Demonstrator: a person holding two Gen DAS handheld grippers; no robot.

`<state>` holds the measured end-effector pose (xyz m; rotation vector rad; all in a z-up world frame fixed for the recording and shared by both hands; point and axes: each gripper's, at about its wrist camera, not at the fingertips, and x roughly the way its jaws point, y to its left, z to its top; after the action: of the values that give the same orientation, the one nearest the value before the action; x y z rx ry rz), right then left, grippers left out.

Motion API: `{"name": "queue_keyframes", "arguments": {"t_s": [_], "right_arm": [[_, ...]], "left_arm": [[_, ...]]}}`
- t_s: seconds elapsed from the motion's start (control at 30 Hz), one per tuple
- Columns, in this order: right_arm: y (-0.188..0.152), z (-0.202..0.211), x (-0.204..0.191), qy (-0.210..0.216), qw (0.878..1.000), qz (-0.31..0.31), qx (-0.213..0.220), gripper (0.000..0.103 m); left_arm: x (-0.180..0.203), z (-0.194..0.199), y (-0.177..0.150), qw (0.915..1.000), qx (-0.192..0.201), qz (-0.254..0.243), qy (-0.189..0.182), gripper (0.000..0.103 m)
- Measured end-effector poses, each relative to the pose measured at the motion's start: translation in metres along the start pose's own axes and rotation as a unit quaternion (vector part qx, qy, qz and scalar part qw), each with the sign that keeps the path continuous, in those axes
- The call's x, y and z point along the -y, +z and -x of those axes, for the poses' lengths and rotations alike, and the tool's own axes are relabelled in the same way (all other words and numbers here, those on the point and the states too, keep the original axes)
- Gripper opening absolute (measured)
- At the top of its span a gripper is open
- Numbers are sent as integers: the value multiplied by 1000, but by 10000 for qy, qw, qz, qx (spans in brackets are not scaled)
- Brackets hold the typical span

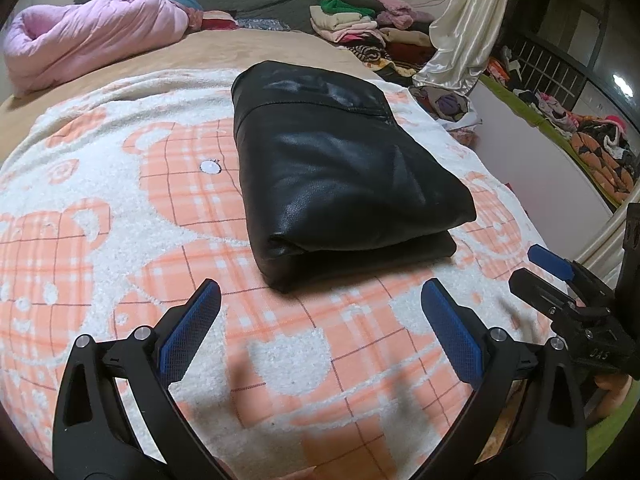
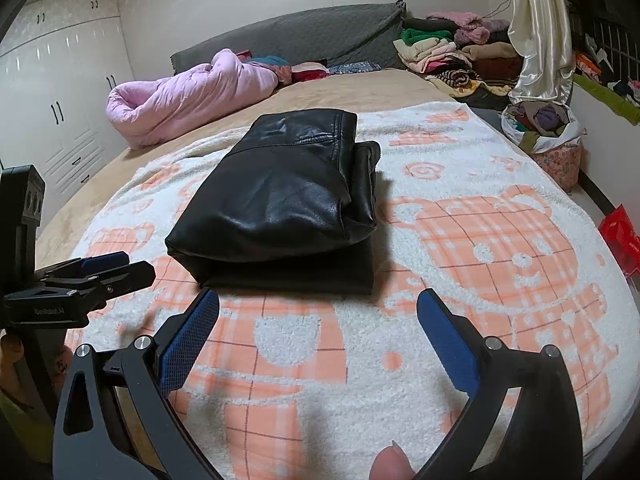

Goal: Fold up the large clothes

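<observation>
The black leather garment (image 1: 340, 184) lies folded on the bear blanket (image 1: 100, 220), at 12 o'clock from both hand-held grippers, left (image 1: 320, 300) and right (image 2: 318, 308), spread and empty. Folding looks finished; next, probably set it aside.

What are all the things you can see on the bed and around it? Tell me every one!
folded jacket: one, shiny black, middle of the blanket, touched by neither gripper
blanket: one, white with orange checked bears, spread over the near part of the bed
bed sheet: one, tan, beyond the blanket
quilt: one, pink, rolled up, far left of the bed
headboard cover: one, grey, far end
pile of clothes: one heap, mixed colours, far right corner
curtain: one, cream, hanging at right
wardrobe: one, white, left wall
left gripper: black with blue pads, open, empty
right gripper: black with blue pads, open, empty
</observation>
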<state>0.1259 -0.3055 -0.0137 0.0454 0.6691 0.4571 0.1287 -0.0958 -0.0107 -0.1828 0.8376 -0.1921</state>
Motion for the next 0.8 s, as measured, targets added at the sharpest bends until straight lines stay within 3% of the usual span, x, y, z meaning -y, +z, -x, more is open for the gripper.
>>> {"name": "queue_keyframes", "arguments": {"t_s": [0.8], "right_arm": [[3,1,2,-48,10000,-22,-24,99]], "left_arm": [[-1,1,2,9998,48,-42,185,94]]}}
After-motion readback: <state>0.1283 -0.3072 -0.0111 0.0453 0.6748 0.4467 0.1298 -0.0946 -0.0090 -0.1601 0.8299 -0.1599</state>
